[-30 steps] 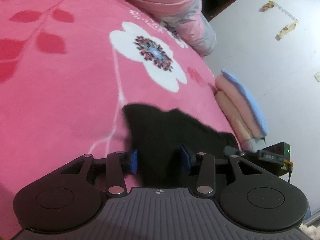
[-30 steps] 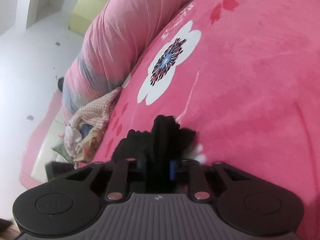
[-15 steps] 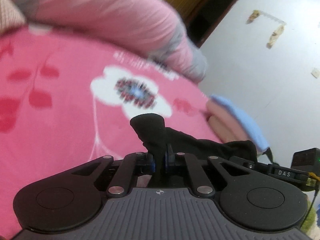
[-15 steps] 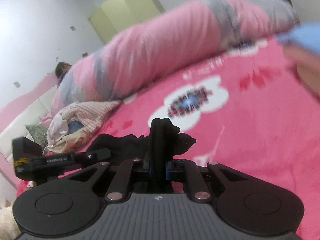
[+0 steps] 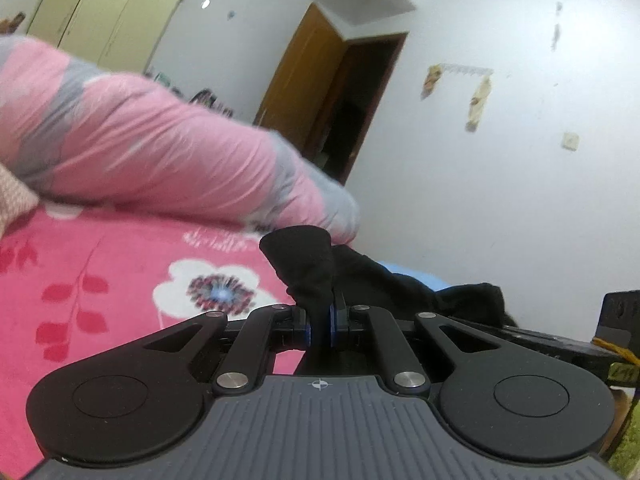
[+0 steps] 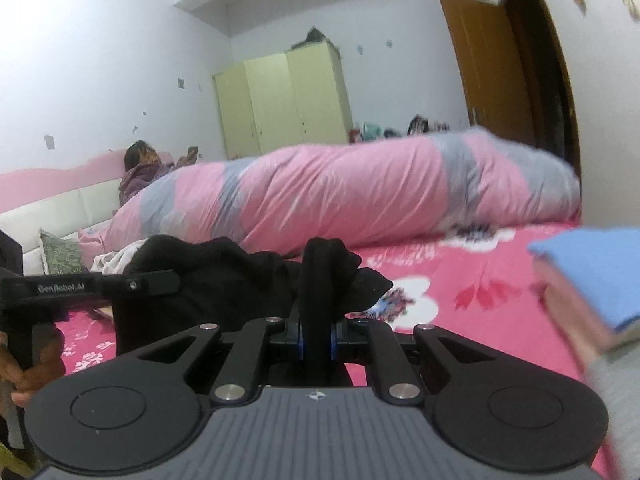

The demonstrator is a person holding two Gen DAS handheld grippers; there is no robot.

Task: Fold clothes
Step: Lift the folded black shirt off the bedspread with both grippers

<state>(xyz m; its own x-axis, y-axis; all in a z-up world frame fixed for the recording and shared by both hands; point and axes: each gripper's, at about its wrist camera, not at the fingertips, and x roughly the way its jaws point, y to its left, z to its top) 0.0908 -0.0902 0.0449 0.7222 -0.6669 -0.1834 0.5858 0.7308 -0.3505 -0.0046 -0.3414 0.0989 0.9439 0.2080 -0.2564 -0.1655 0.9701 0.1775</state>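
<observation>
A black garment [image 5: 308, 268] is pinched between both grippers and held up above the pink flowered bedspread [image 5: 100, 280]. My left gripper [image 5: 319, 326] is shut on one corner, and the cloth trails off to the right toward the other gripper's body [image 5: 560, 344]. In the right wrist view my right gripper [image 6: 317, 336] is shut on another bunch of the same black garment [image 6: 320, 268]. The cloth sags leftward behind the left gripper's body [image 6: 80, 286], which a hand [image 6: 28, 376] holds.
A rolled pink and grey quilt [image 6: 340, 196] lies across the bed's far side. Folded blue and pink clothes [image 6: 592, 276] are stacked at the right. A loose clothes heap [image 6: 116, 256] lies left. A person [image 6: 144, 168] reclines by the headboard. A wardrobe [image 6: 280, 100] and doorway [image 5: 352, 104] stand behind.
The left gripper went from open around the garment to shut on it. Both grippers lifted the garment off the bedspread and tilted up, so the room now shows.
</observation>
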